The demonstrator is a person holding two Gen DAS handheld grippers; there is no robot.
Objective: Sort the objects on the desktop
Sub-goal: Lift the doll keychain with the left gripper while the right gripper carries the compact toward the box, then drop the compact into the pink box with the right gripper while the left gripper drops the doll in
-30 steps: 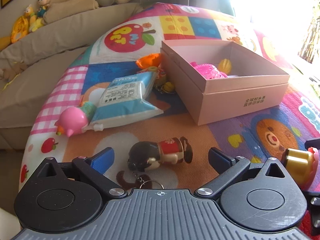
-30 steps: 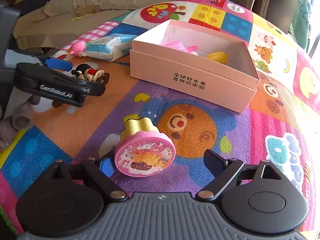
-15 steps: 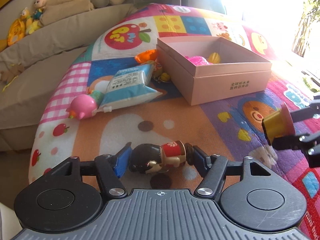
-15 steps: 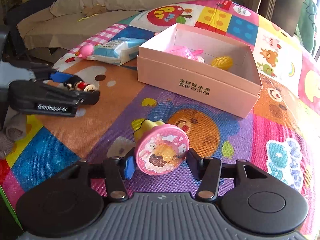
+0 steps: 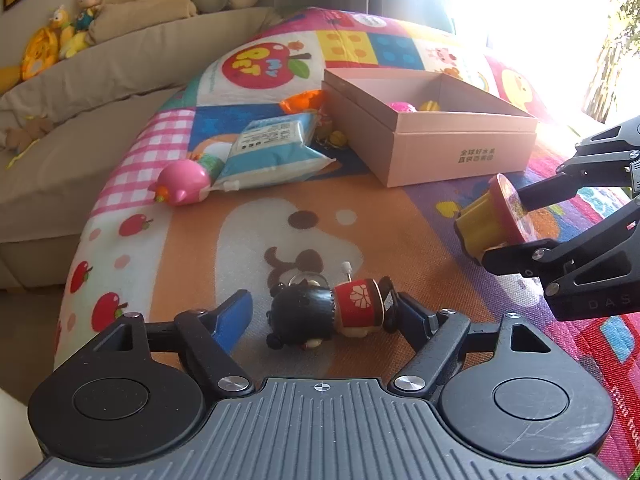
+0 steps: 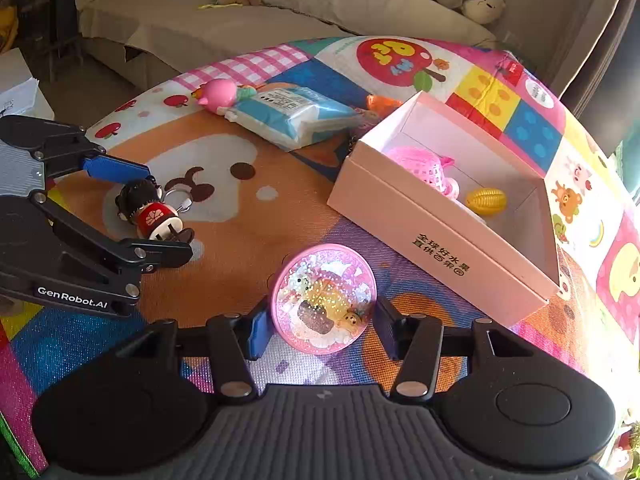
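A small doll keychain point(image 5: 326, 314) with black hair and a red body lies on the mat between the fingers of my left gripper point(image 5: 324, 314). The right finger touches its feet; the blue left finger stands a little off its head, so the jaws are open. It also shows in the right wrist view point(image 6: 150, 212). My right gripper point(image 6: 320, 322) is shut on a round pink glitter toy with a yellow base point(image 6: 323, 296) and holds it above the mat, left of the open pink box point(image 6: 440, 240); the toy shows in the left wrist view point(image 5: 494, 216).
The box holds a pink mesh toy point(image 6: 420, 164) and a yellow ball point(image 6: 486, 201). A blue tissue pack point(image 5: 272, 148), a pink bird toy point(image 5: 184, 182) and an orange toy point(image 5: 302, 100) lie left of the box. A beige sofa point(image 5: 100, 64) runs behind the mat.
My left gripper's jaws closed around the doll, then widened a little on the head side. My right gripper closed on the pink toy, lifted it and moved toward the box.
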